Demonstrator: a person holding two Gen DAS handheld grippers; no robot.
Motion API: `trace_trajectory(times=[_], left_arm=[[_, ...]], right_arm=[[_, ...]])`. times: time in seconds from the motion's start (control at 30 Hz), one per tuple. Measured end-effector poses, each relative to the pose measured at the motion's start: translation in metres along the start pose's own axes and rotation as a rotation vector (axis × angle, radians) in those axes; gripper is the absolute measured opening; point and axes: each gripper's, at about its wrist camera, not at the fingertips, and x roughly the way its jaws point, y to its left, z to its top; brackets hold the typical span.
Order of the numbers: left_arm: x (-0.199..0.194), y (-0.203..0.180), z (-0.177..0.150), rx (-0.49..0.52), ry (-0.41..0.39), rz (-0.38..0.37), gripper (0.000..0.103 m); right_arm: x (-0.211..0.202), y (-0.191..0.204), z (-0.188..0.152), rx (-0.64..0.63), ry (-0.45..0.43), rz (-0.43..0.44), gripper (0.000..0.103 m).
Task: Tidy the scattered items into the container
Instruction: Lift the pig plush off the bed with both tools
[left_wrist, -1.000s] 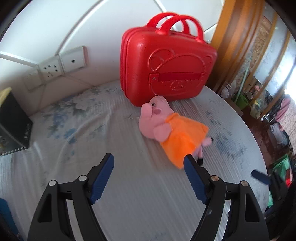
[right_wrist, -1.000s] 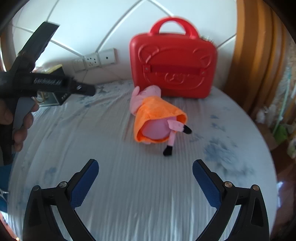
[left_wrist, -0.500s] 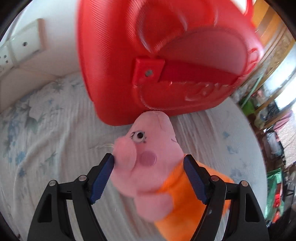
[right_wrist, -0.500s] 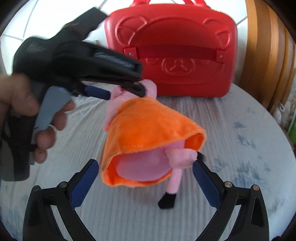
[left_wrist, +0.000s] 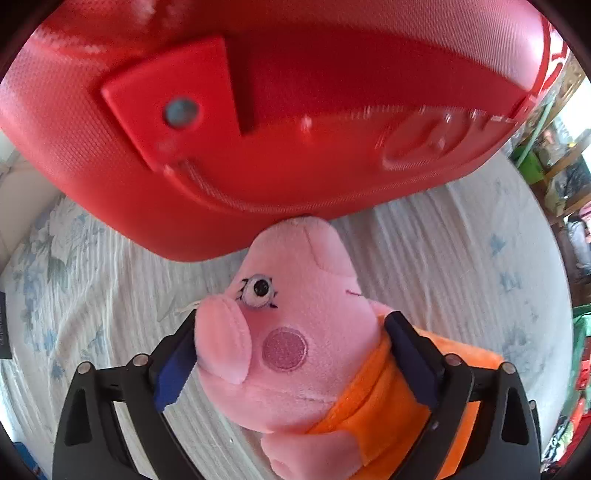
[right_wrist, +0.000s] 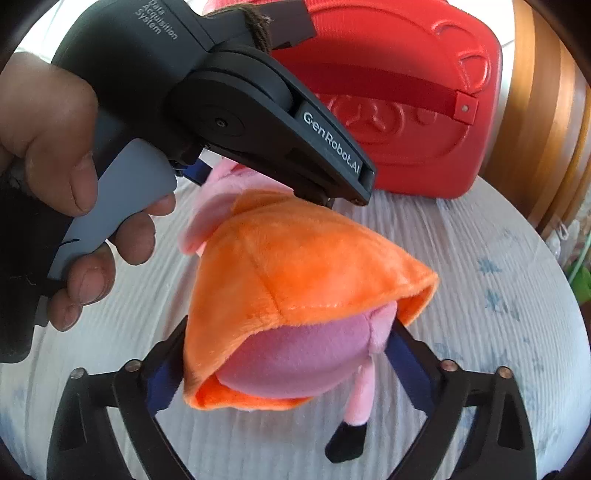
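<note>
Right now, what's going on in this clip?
A person is going for the pig plush with both hand-held grippers at once. The left gripper straddles its head, its jaws just opened wider; the right gripper straddles the orange dress hem and legs, its jaws just closing in. Whether any pad presses yet is unclear. The plush lies on the floral bedspread, head against the shut red case.

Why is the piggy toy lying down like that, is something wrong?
The pink pig plush lies on its side on the bedspread, not in the red carry case, which stands closed behind it. Its orange dress has flipped up, showing its tummy. Nothing looks broken.
</note>
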Motion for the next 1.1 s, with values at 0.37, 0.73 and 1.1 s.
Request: trace_trajectory(times=[0.37,0.73,1.1], left_arm=[[-0.035,-0.011,-0.036,-0.005,-0.144,0.015,0.063],[-0.116,-0.014,-0.073,-0.023,-0.224,0.004,0.062],[-0.244,-0.007,-0.144,-0.042,-0.291,0.008,0.062]], right_arm=[[-0.037,0.012,-0.014,-0.034,-0.022,0.013,0.064],[-0.131,0.044,-0.028,-0.033,-0.064,-0.003,0.064],[-0.251,0.092,-0.035,-0.046,-0.092,-0.001,0.064]])
